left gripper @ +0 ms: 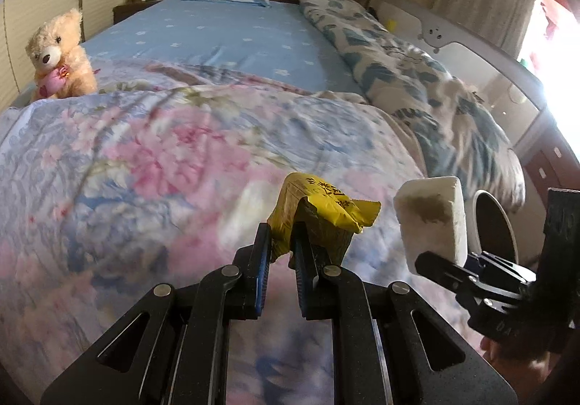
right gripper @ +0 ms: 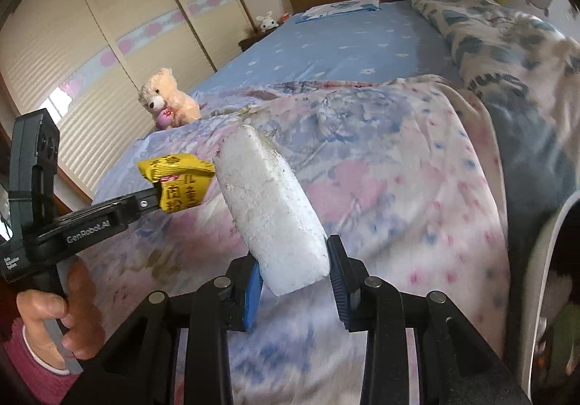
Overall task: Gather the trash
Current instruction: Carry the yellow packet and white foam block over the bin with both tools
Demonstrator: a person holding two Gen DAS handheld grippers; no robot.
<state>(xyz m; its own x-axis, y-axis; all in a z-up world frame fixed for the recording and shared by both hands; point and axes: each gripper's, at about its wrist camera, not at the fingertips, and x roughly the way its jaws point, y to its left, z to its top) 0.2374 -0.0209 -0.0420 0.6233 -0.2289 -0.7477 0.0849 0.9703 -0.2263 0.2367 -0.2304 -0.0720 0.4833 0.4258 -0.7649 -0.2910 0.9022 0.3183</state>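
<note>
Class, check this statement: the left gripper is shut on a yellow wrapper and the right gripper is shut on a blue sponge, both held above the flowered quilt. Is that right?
One detail is wrong. The right gripper holds a white foam block, not a blue sponge, as the right wrist view shows. The rest stands: the left gripper is shut on the yellow wrapper, both above the flowered quilt.

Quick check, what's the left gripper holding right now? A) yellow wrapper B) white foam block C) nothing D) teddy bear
A: the left gripper is clamped on the crumpled yellow wrapper, while the white foam block sits in the right gripper.
</note>
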